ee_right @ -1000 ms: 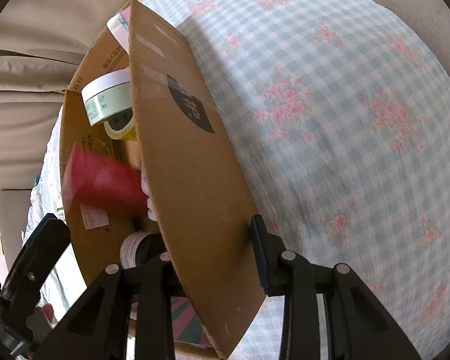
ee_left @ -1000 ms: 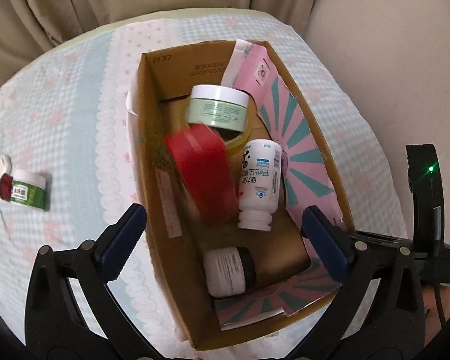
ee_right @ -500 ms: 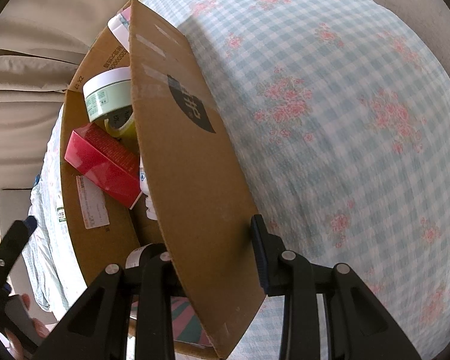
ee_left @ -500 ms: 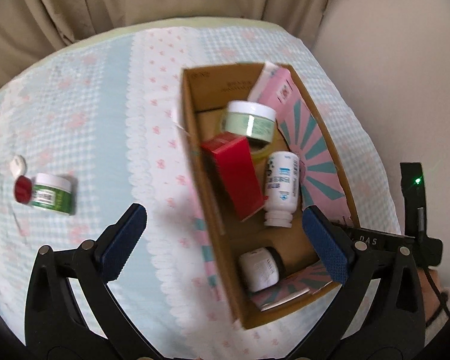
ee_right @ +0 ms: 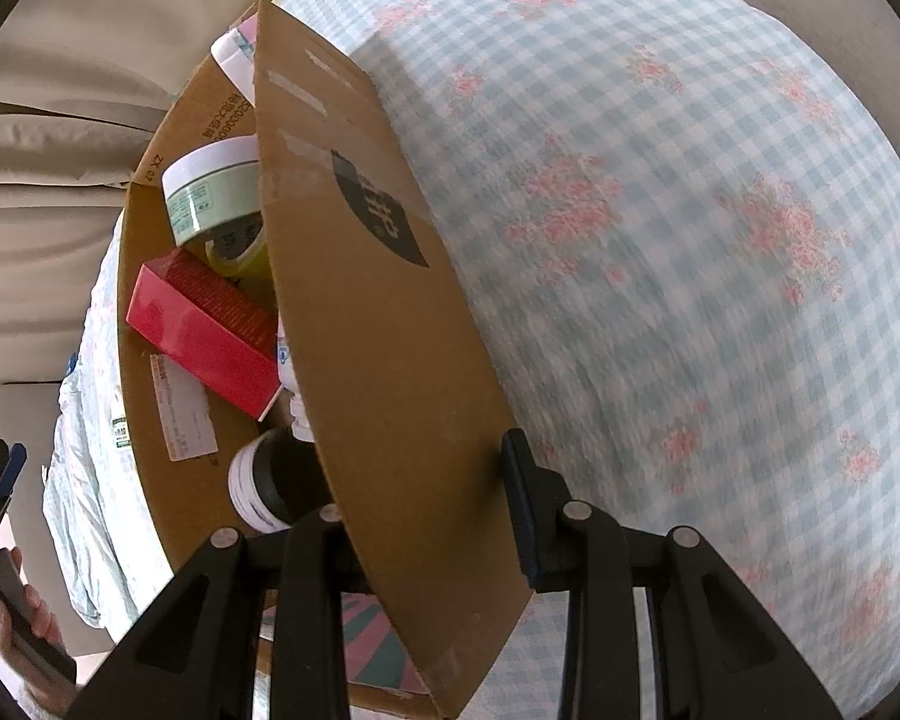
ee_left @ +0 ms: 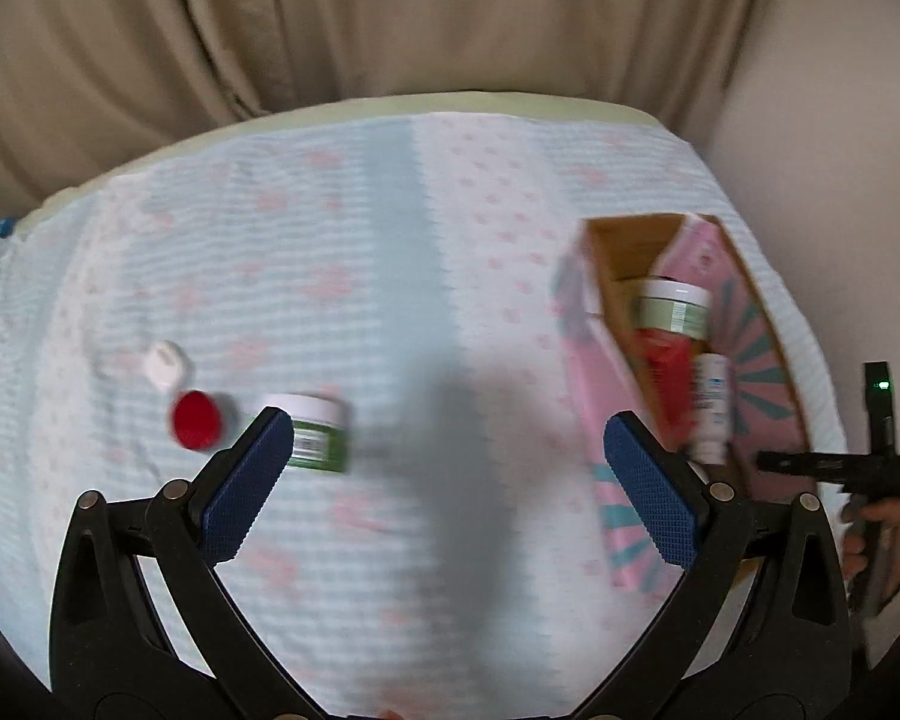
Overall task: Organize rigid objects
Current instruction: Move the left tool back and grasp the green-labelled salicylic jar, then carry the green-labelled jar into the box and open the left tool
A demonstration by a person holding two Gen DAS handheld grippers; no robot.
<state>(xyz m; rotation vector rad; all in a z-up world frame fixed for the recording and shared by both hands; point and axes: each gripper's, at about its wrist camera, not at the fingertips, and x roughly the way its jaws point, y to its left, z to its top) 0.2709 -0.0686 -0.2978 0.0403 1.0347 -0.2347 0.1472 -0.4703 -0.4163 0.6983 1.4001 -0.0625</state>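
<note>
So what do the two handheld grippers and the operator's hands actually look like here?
Both the left gripper and the right gripper have black plastic linkages with silver rivets; the fingers carry textured blue pads. A green LED lights the right unit's black body. Bare skin shows on the left hand.

I see a pale blue-and-white gingham cloth with pink flowers (ee_right: 660,252) under a brown cardboard box (ee_right: 378,324) lined in pink with teal rays. A glossy red carton (ee_right: 201,333) lies inside; a green-labelled white-lidded jar (ee_left: 315,441) sits beside a round red cap (ee_left: 196,420).
</note>
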